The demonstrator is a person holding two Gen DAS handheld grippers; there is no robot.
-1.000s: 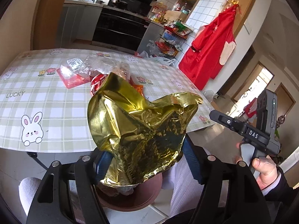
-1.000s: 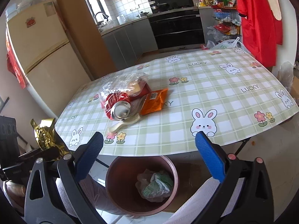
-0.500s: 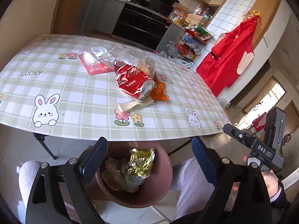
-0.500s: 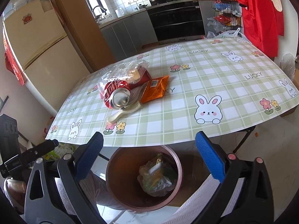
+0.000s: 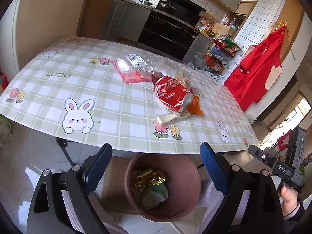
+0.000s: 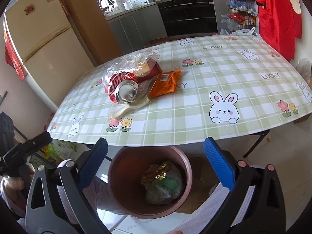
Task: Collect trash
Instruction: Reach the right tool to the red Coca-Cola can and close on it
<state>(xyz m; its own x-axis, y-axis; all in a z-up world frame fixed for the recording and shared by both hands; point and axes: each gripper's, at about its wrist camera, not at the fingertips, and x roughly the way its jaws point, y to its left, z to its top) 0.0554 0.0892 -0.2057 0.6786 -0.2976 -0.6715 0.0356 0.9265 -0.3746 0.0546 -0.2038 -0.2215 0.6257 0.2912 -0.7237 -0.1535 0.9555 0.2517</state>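
1. Left gripper: jaws wide apart, just been opening, nothing between them. It hangs over the bin.
2. Right gripper: jaws also wide apart, nothing between them, above the same bin.
3. Gold foil lies crumpled in the bin on top of a green-white bag.
4. Trash on the table: dented red can on its side, orange packet, cream wrapper, clear plastic, all touching.
5. Left view only: pink pack behind the pile; hand on the other gripper's handle.
6. Right view only: can's silver end, fridge.
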